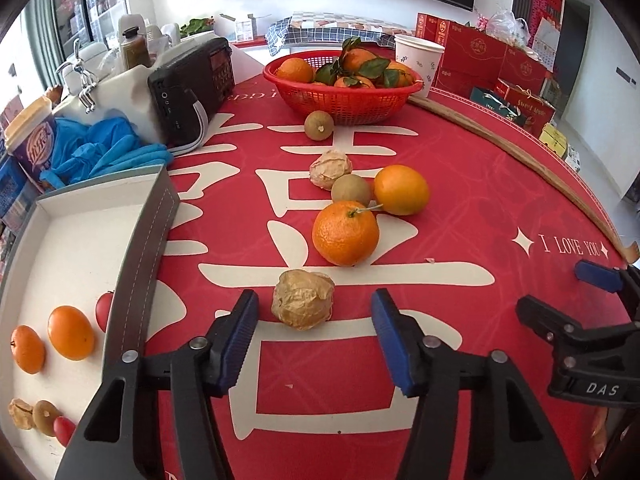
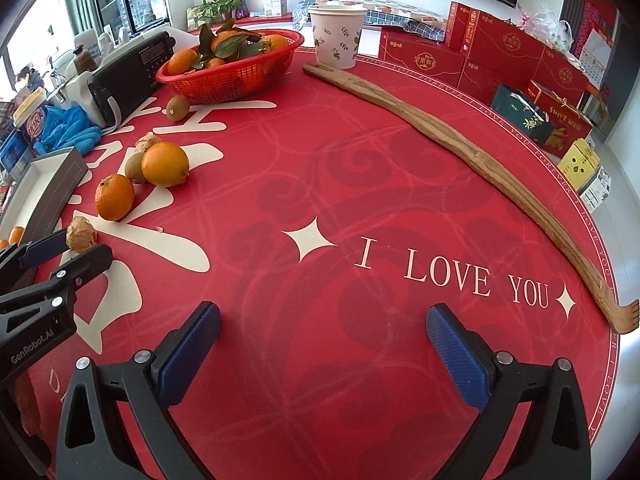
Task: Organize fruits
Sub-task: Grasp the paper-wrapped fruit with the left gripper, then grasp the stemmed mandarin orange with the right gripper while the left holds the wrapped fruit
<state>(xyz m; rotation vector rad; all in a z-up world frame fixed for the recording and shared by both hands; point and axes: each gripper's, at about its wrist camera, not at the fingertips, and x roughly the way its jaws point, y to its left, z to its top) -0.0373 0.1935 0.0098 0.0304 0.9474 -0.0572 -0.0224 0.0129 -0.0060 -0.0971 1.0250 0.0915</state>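
While my left gripper [image 1: 314, 320] stands narrow, pads clear of the papery fruit [image 1: 303, 299], a squeeze may crush it; right gripper [image 2: 324, 332] wide, empty.

My red tablecloth [image 2: 400, 184] says "I LOVE YOU" in big white letters. My left gripper [image 2: 60, 258] says "GenRobot.AI" on its side. My right gripper [image 1: 560, 292] says "DAS". A red box [image 2: 564, 118] says "Sweet".

Loose fruits [image 1: 345, 233] lie on the table [image 1: 460, 184] between basket [image 1: 344, 96] and tray [image 1: 80, 248]
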